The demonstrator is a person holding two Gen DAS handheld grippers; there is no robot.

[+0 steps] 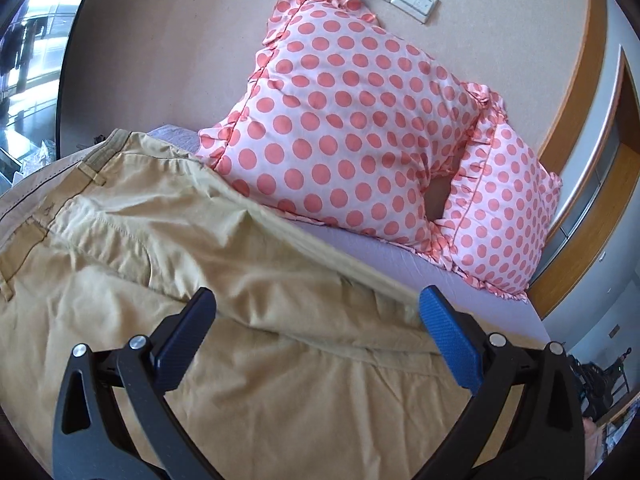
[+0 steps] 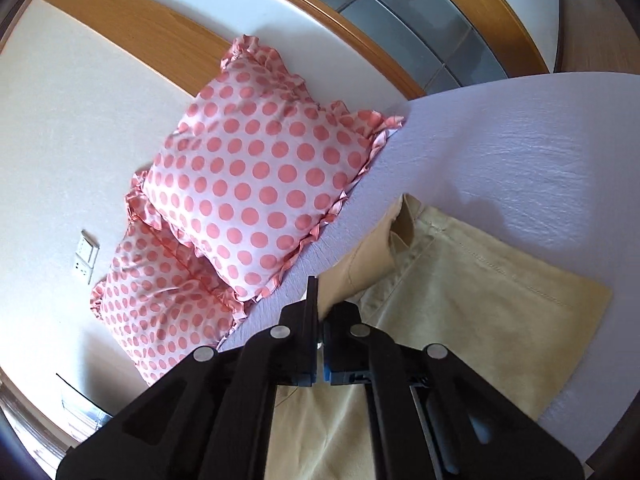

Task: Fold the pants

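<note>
Right tool (image 2: 320,300) pinches pants (image 2: 460,304) — left tool (image 1: 318,320) spread.

Two polka-dot pillows (image 1: 344,132) stand propped against the wall, closing off the head of the bed (image 2: 520,152). Toward the pillows from the tan pants (image 1: 160,280), a bare strip of lilac sheet gives a narrow passage between the two. On the pants' far side from the pillows, a broad bare stretch of sheet reaches the bed's edge.

The pants (image 1: 208,264) run off the frame's left and bottom edges. The front pillow (image 1: 344,136) hides part of the rear pillow (image 1: 504,216).
</note>
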